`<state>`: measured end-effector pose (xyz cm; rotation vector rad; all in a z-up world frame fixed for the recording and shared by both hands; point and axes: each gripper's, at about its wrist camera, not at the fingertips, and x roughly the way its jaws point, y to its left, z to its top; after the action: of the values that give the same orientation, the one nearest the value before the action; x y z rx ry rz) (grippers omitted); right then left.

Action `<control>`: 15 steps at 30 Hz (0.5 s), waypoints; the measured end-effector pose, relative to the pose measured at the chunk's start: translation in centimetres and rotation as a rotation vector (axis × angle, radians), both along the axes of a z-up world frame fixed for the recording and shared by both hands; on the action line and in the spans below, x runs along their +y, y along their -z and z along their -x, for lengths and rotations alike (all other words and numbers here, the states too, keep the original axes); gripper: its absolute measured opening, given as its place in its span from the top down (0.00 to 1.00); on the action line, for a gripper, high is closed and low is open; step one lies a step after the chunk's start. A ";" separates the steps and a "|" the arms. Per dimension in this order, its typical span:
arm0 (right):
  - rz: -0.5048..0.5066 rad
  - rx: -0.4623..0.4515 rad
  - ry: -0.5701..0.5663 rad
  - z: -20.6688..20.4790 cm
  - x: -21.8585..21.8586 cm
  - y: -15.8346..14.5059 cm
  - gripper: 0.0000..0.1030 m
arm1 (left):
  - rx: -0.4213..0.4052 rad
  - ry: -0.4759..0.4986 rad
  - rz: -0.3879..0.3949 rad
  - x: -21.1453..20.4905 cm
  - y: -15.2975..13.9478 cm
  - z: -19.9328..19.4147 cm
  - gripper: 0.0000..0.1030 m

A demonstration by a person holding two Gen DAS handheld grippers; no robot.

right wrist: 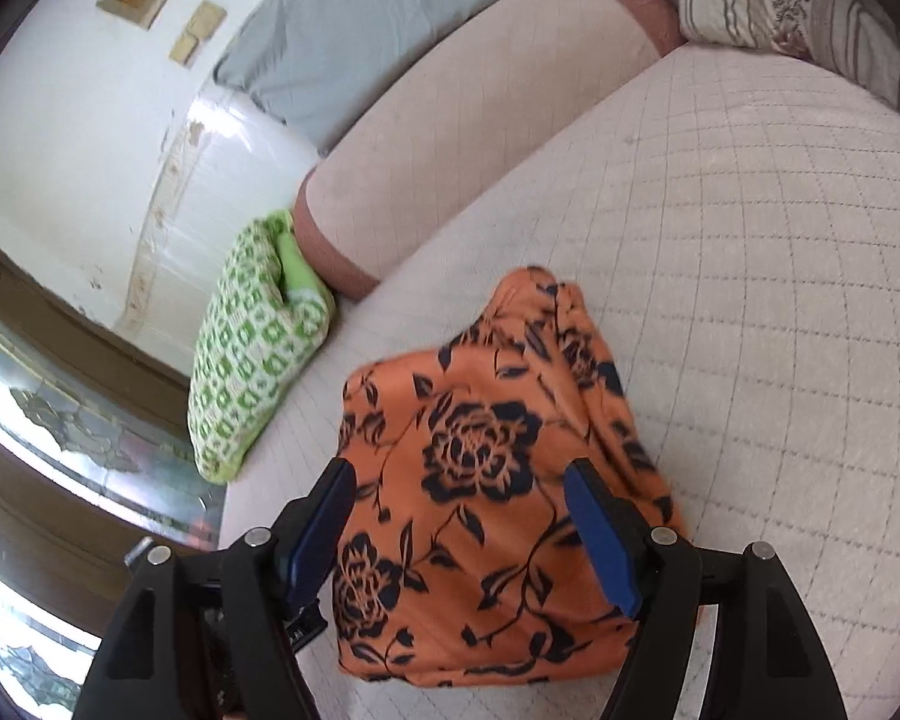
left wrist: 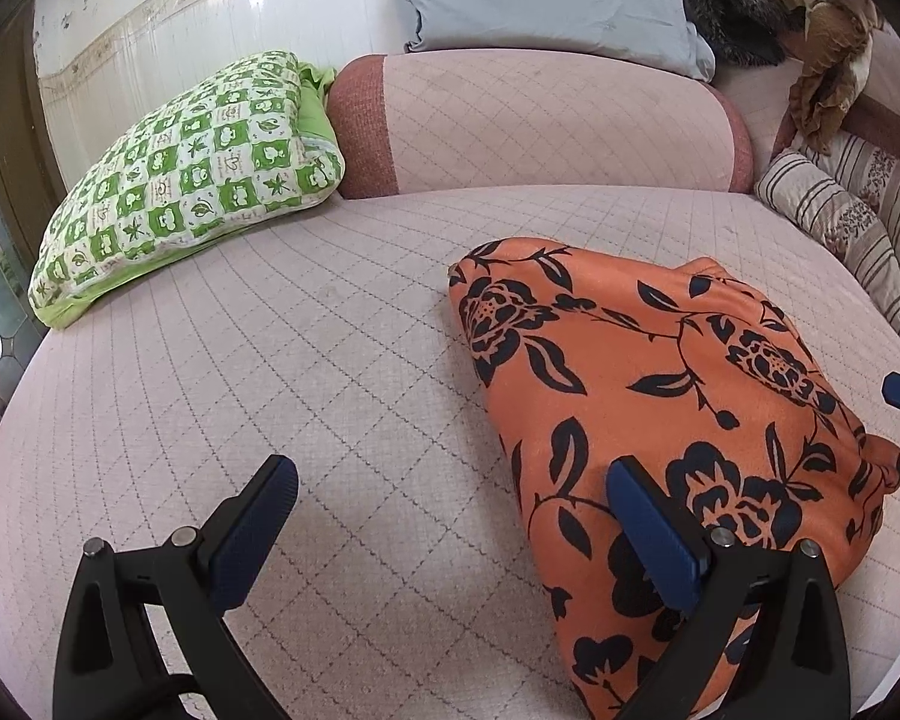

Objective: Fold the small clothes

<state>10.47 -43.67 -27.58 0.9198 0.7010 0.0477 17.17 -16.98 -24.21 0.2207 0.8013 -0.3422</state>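
Orange floral garment (right wrist: 486, 498) lies folded just ahead beneath my right claw (right wrist: 459, 531), long axis running away; both claws released, left claw (left wrist: 450, 531) beside it.

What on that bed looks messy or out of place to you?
Mostly the orange flowered garment: it lies folded on the quilted bed cover, but its far end is bunched and rumpled rather than flat. Both grippers, left and right, are open and hold nothing. Nothing looks spilled or damaged.
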 end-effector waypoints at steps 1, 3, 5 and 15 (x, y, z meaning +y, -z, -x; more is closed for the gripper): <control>0.000 0.008 0.008 -0.1 -0.2 0.1 0.27 | 0.001 -0.001 0.001 0.0 0.0 0.0 0.00; -0.001 0.030 0.016 -0.2 -0.7 0.5 0.27 | 0.000 0.000 0.001 -0.1 0.0 0.0 0.00; -0.007 0.046 0.022 -0.2 -1.1 0.9 0.27 | -0.003 0.002 -0.002 -0.2 -0.1 0.0 0.00; -0.004 0.062 0.030 -0.2 -1.4 1.2 0.27 | -0.004 0.003 -0.001 -0.2 -0.1 0.1 0.00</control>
<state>10.70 -45.07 -28.83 0.9391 0.7446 -0.0064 17.04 -17.15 -24.09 0.2231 0.7974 -0.3437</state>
